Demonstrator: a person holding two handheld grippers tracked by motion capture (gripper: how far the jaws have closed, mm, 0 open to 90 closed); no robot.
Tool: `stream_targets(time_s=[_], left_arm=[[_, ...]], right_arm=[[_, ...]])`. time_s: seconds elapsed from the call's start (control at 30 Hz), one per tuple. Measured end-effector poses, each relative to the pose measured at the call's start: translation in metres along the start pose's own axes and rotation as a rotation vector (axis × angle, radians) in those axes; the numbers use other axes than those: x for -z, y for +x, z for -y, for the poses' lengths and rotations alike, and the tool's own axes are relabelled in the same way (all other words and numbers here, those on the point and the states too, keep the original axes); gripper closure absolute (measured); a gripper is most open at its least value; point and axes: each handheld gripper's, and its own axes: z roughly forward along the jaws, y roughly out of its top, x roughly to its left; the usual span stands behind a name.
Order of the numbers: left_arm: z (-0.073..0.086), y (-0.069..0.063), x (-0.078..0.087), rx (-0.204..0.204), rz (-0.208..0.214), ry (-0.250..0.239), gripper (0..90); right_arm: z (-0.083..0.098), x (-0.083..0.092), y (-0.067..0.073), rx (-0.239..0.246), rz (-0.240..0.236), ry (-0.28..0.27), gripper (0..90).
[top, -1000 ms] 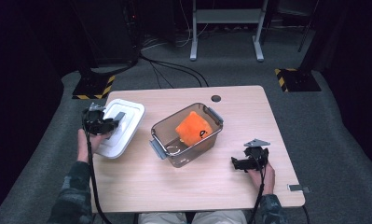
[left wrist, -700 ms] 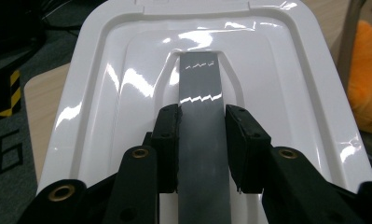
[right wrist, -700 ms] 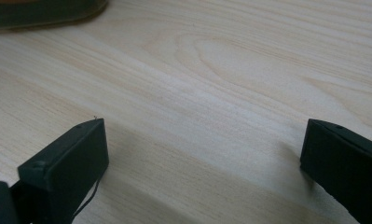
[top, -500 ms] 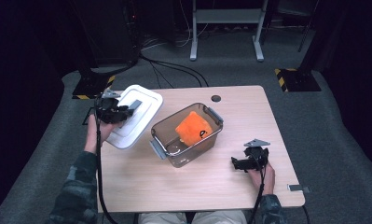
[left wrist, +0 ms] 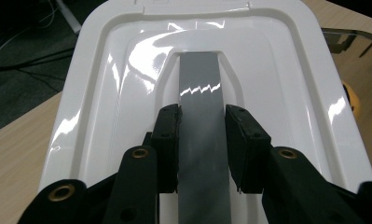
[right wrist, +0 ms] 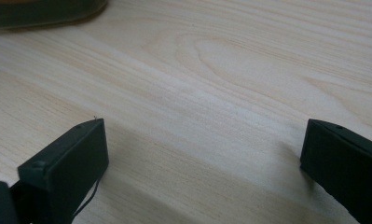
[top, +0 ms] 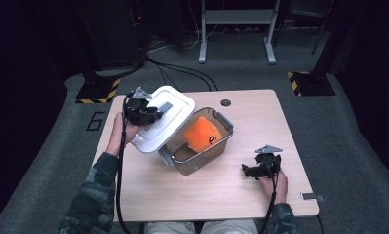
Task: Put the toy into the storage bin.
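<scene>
A clear plastic container [top: 216,146] sits mid-table with an orange soft thing [top: 202,135] inside it. Its white lid [top: 158,126] hangs tilted in the air over the container's left rim. My left gripper [top: 155,113] is shut on the lid's grey handle strip [left wrist: 201,121], both jaws pressed against its sides in the left gripper view. My right gripper [top: 247,170] rests low over the bare wood at the table's right front, open, with nothing between its fingers [right wrist: 67,161].
A small dark round hole [top: 225,103] lies in the wooden table [top: 289,126] behind the container. Cables and stand feet lie on the grey floor beyond the table's far edge.
The left gripper has lifted the lid off the table's left side and carried it right, up and over the container's left rim. The right gripper has stayed put.
</scene>
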Motion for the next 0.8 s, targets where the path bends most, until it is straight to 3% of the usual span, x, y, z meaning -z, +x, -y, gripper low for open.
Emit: stream_targets(time_s=[0.47,0.7,0.8], left_arm=[[-0.020,-0.042,-0.039,-0.095,0.092,0.054,66.2],[-0.021,-0.055,-0.053,-0.122,0.129,0.071,66.2],[-0.020,-0.061,-0.063,-0.133,0.162,0.082,66.2]], right_arm=[[0.000,0.000,-0.001,0.003,-0.001,-0.004,0.1],[0.000,0.000,-0.001,0.001,-0.002,-0.006,0.1],[0.000,0.000,-0.001,0.001,-0.002,-0.005,0.1]])
